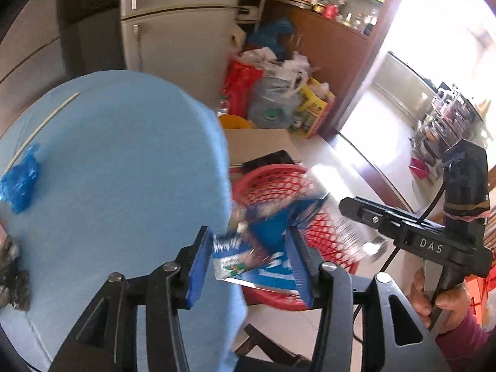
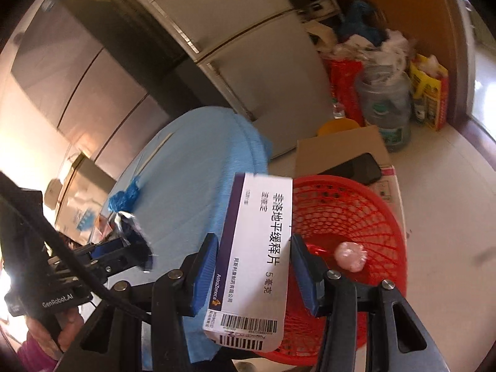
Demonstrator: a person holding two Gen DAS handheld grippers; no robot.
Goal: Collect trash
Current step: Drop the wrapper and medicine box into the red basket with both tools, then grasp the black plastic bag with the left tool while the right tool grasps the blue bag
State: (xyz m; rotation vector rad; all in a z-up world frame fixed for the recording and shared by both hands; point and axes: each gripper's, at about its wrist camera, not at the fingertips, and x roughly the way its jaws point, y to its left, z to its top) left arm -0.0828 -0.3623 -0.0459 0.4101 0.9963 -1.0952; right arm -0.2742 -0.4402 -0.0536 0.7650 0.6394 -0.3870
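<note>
left gripper (image 1: 251,257) grasping blue snack wrapper (image 1: 263,260) at the near rim of red basket (image 2: 350,204) – right gripper (image 2: 252,274) clamped on white medicine box (image 2: 259,260), just beside basket's left rim; pink wad (image 2: 350,255) inside basket; blue-covered table (image 1: 124,170) left of basket

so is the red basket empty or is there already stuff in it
Not empty. In the right wrist view a crumpled pink wad lies inside the red basket on its mesh bottom; the white medicine box hides part of the inside.
</note>
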